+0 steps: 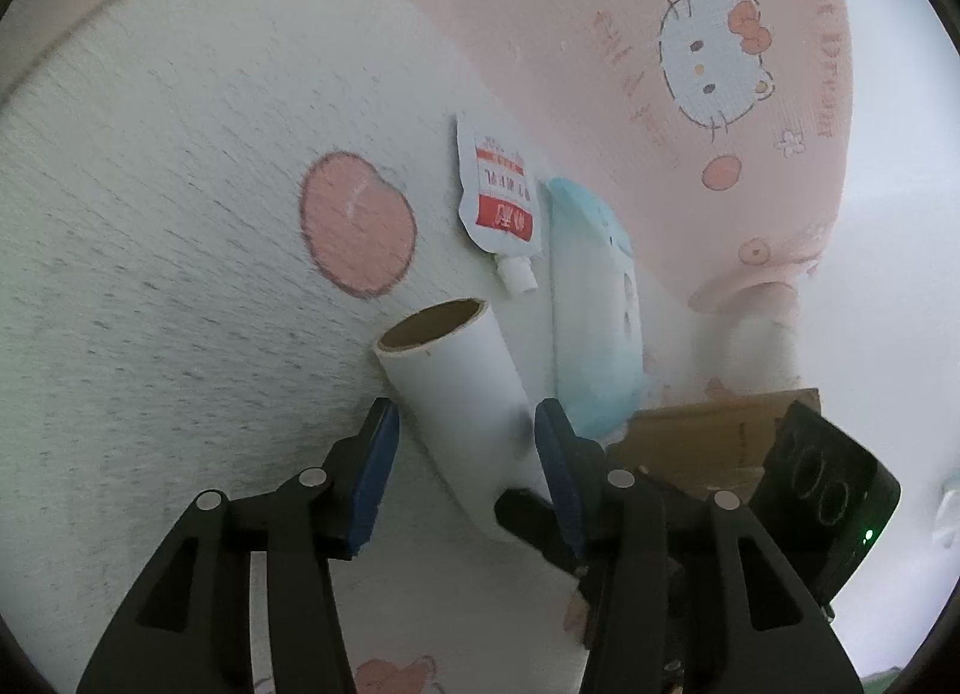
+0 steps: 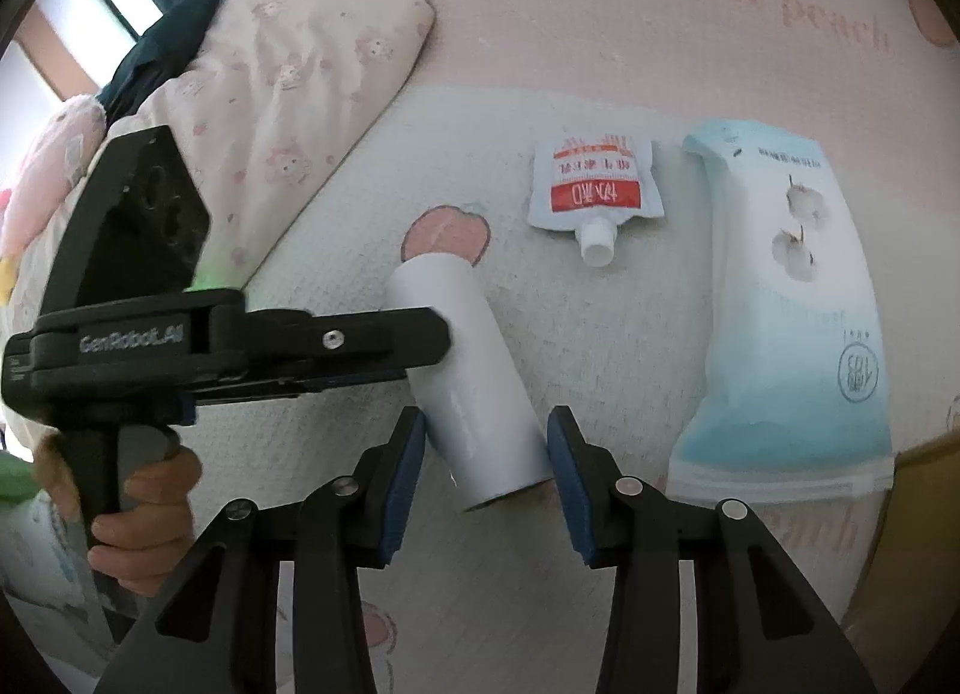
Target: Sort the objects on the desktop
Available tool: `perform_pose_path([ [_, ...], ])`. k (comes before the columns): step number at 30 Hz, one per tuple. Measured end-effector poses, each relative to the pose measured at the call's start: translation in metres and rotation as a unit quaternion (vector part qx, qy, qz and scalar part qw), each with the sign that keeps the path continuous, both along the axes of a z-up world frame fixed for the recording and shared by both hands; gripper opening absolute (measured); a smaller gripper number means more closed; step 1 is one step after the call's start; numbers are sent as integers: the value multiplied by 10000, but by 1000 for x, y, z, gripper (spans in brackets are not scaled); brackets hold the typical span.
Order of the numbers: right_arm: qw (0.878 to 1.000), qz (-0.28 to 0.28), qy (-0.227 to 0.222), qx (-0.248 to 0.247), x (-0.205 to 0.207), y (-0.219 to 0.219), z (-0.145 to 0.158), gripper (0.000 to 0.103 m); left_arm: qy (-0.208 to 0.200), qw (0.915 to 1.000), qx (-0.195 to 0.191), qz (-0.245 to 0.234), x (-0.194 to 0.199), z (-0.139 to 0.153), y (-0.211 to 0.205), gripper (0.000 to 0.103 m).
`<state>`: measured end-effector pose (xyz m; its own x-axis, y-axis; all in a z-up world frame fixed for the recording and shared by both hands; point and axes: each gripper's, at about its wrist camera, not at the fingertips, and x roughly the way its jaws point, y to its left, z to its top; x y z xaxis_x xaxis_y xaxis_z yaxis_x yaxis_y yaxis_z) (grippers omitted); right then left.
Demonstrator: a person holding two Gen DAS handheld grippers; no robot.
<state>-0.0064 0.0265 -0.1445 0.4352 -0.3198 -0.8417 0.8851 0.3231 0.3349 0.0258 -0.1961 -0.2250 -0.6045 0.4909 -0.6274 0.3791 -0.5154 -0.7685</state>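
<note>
A white paper-wrapped cardboard roll [image 1: 456, 394] [image 2: 480, 394] lies slanted on a white peach-print blanket [image 1: 180, 274]. My left gripper [image 1: 465, 430] straddles it with both blue pads a little off its sides, so it is open. In the right wrist view that left gripper [image 2: 429, 355] comes in from the left over the roll's upper half, with a hand [image 2: 144, 514] on its handle. My right gripper [image 2: 486, 442] has its pads against the roll's lower end. A red-labelled spout pouch [image 1: 498, 202] [image 2: 594, 190] and a blue-and-white tissue pack [image 1: 594, 322] [image 2: 792, 304] lie beside the roll.
A brown cardboard box [image 1: 708, 436] [image 2: 912, 514] sits just beyond the tissue pack. A pink cartoon-cat sheet [image 1: 600, 64] covers the bed behind. A rumpled pink pillow [image 2: 288, 82] lies at the left. The right gripper's black housing [image 1: 828, 490] crowds the lower right.
</note>
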Motion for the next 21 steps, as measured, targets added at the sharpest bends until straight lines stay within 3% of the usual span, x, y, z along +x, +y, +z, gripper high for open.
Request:
perform_pose_path([
  [4,9997,91,167,153,6,4,-6,37,7,9999,-42,-166,-12,2,8,46],
  [7,9990,80,395,191,15,7,-15,37,38,9989,-371,-295,-17,10,18,46],
  [11,9995,-57,257,144,10,10,-14,36,149,9971,-636,-395,-19,19,25,45],
  [21,9989,-173,341,-285,0,21,17,36,513,9898,-1128,-708,-25,63,45,44],
])
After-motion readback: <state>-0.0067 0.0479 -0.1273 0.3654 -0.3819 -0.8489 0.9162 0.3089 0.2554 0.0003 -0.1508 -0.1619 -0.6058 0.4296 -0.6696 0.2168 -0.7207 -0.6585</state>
